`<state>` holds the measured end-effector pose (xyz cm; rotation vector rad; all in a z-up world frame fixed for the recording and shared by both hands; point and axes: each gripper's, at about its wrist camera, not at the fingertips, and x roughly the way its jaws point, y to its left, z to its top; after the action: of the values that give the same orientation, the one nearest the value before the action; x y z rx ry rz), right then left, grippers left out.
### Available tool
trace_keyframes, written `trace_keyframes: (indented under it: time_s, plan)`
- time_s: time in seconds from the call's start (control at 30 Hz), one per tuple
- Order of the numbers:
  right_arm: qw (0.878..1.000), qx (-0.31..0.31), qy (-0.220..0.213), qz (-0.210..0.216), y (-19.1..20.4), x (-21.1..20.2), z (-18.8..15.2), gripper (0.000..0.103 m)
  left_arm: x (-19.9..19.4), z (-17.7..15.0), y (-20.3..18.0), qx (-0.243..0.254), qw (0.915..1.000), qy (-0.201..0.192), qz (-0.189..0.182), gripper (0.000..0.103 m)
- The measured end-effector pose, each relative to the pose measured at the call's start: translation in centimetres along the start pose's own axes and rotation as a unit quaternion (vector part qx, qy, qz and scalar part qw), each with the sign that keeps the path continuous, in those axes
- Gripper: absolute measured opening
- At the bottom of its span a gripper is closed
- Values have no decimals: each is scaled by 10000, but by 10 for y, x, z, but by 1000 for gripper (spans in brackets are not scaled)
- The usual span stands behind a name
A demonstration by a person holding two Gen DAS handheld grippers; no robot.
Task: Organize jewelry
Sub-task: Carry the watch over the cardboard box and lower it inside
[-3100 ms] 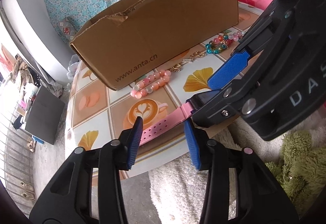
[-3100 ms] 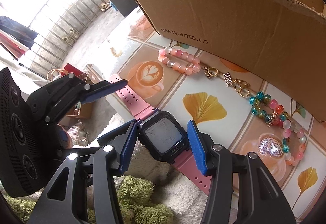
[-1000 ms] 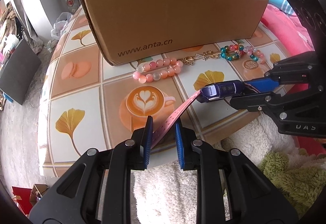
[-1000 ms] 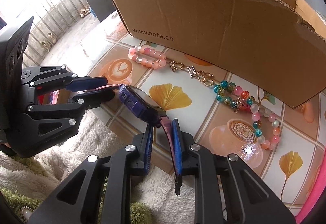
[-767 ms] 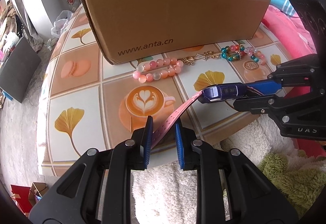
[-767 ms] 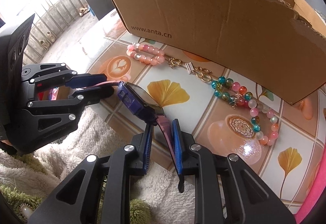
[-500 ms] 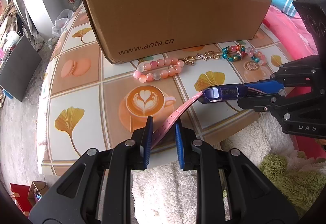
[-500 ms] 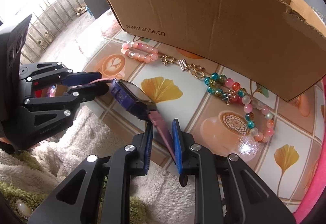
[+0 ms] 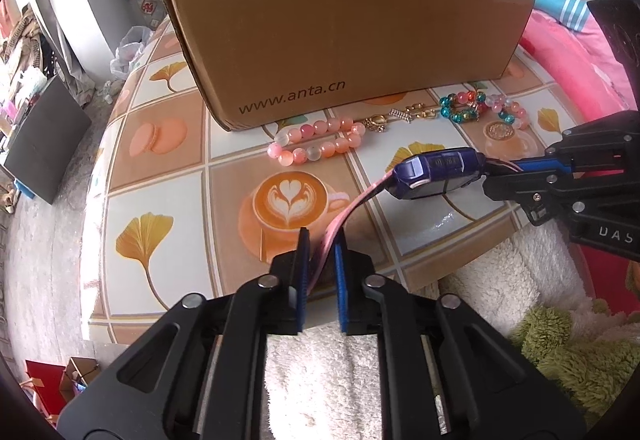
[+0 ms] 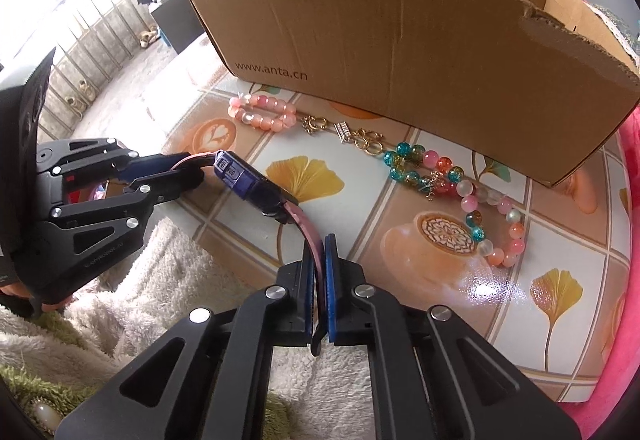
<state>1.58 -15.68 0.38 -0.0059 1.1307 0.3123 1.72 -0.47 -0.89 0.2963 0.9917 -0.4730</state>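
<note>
The left gripper [image 9: 320, 240] is closing its fingers on one pink strap of the watch [image 9: 438, 172], and the right gripper [image 10: 319, 250] is clamped on the other, holding the watch above the table [image 9: 160, 176] edge. The cardboard box [image 9: 340, 36] behind reads "www.anta.cn".

1 watch [image 9: 438, 172], 1 box [image 9: 352, 40], 3 bracelets – pink [image 9: 316, 142], gold [image 9: 404, 116], multicolour [image 9: 480, 108].
</note>
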Motion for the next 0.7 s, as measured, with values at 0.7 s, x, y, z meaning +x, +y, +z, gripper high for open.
trace_keyframes:
  time_s: [0.7]
  plan:
    - [9946,-147,-1012,-157,10,-81,-1,5,-75,14,-4,-5,9950,-989,122,3]
